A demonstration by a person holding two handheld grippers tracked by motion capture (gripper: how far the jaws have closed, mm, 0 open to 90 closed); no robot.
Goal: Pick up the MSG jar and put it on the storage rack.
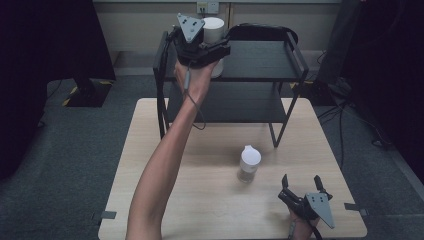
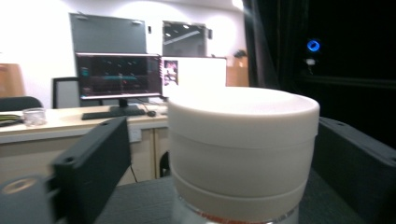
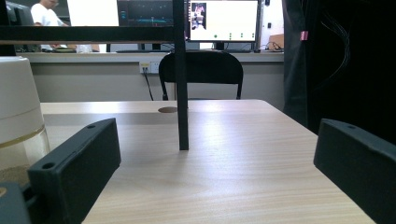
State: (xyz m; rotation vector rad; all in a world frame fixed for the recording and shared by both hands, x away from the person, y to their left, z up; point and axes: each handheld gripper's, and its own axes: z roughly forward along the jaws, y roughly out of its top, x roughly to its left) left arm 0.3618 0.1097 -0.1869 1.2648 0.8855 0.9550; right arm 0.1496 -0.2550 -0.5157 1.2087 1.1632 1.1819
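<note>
A jar with a white lid [image 1: 213,29] stands on the top shelf of a black rack [image 1: 260,60]. My left gripper [image 1: 215,50] is raised to it, held by a hand and long forearm. In the left gripper view this white lid [image 2: 243,140] sits between the jaws of the left gripper [image 2: 222,128], which are open, with a gap showing at the left jaw. A second white-lidded jar [image 1: 249,162] stands upright on the wooden table [image 1: 200,170]. My right gripper [image 1: 300,179] rests near the table's front right, open and holding nothing. In the right gripper view the right gripper [image 3: 219,135] faces the rack, with the second jar [image 3: 16,107] at the left edge.
The rack has a lower shelf [image 1: 225,102] and thin legs [image 3: 181,74] standing on the table's far half. Beyond are a black chair [image 3: 201,70], a desk with monitors [image 2: 119,74] and dark curtains. Grey carpet surrounds the table.
</note>
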